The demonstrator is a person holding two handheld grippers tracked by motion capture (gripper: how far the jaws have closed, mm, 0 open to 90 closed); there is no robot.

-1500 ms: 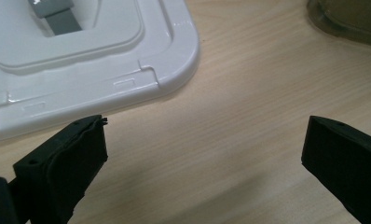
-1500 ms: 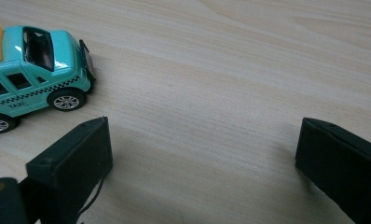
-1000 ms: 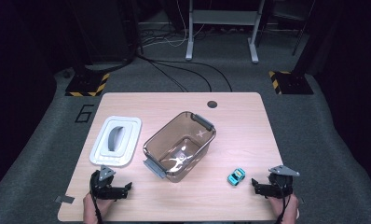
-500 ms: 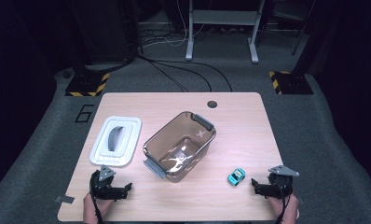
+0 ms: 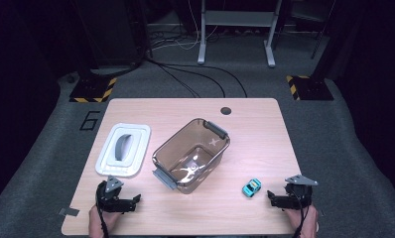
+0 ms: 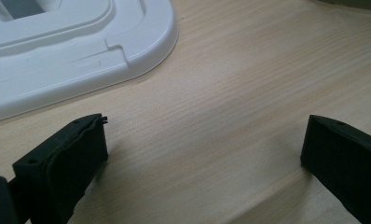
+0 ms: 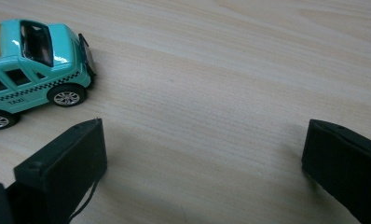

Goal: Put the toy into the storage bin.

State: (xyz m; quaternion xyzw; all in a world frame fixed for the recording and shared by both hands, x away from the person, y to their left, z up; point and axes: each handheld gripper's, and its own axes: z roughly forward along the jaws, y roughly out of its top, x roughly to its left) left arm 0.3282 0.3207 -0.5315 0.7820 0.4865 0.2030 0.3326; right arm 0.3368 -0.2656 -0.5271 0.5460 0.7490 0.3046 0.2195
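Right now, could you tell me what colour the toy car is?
Turquoise toy car with a checkered side stripe, clearest in the right gripper view.

- High view: fixed above the near edge of the surface [image 5: 265, 124], facing forward and down; distant, it takes in all four edges and the floor beyond.
- Left gripper view: very close and low over the wood near the near-left corner, looking along its own jaws; the white lid [image 6: 72, 51] it shares with the high view [image 5: 123, 149].
- Right gripper view: equally close, near the near-right corner; the toy taxi [image 7: 32, 70] it shares with the high view [image 5: 251, 187].
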